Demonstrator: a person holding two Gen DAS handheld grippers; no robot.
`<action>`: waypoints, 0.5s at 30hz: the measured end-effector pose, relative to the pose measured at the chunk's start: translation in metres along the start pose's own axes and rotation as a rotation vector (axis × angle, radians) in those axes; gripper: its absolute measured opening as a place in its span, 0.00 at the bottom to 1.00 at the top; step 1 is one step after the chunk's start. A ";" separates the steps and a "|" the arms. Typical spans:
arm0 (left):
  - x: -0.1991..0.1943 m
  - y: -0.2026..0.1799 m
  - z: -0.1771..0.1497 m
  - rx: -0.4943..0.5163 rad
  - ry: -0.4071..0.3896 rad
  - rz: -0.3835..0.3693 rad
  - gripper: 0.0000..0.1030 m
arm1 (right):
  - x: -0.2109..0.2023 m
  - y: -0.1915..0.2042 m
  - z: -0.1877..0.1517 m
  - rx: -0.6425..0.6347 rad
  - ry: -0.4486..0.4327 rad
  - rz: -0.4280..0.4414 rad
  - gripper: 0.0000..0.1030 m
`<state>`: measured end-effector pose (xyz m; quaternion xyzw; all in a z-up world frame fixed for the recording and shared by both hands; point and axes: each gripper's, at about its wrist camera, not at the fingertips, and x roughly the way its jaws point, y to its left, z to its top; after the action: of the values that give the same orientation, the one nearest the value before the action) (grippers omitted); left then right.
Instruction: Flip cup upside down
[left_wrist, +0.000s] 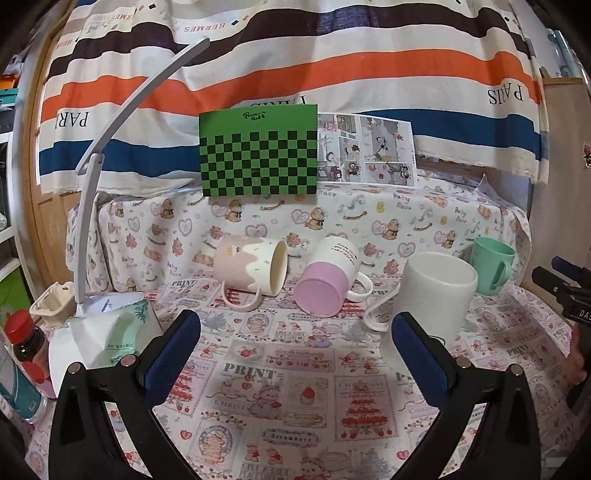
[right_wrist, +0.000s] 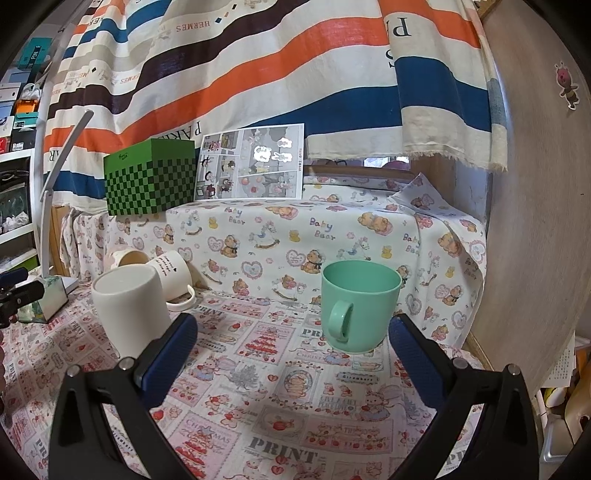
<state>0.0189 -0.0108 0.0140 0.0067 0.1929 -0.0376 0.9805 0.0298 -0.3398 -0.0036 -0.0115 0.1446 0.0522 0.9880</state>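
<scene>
A mint green cup (right_wrist: 359, 305) stands upright, mouth up, handle toward me, just ahead of my open, empty right gripper (right_wrist: 291, 341); it also shows at the right in the left wrist view (left_wrist: 492, 270). A plain white mug (left_wrist: 436, 293) stands with its flat end up, beside my open, empty left gripper (left_wrist: 295, 336); it also shows in the right wrist view (right_wrist: 129, 306). A pink and cream mug (left_wrist: 251, 269) and a white mug with a lilac base (left_wrist: 327, 282) lie on their sides further back.
A patterned cloth (left_wrist: 288, 387) covers the table and a raised ledge behind. A green checkered box (left_wrist: 258, 151) and a comic sheet (left_wrist: 365, 149) stand on the ledge. A desk lamp (left_wrist: 92, 206), tissue pack (left_wrist: 110, 332) and red-capped bottle (left_wrist: 24, 339) are at left.
</scene>
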 end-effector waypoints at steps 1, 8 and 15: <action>0.000 0.000 -0.001 0.001 -0.001 0.001 1.00 | 0.000 0.000 0.000 0.002 0.000 -0.001 1.00; 0.006 0.002 -0.012 -0.003 0.001 0.030 1.00 | 0.000 0.000 0.000 0.005 0.002 -0.002 1.00; 0.007 -0.013 -0.017 0.069 0.010 0.004 1.00 | 0.000 0.001 0.000 -0.002 -0.003 -0.002 1.00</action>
<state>0.0176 -0.0236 -0.0044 0.0409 0.1963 -0.0422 0.9788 0.0293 -0.3388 -0.0039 -0.0125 0.1431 0.0515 0.9883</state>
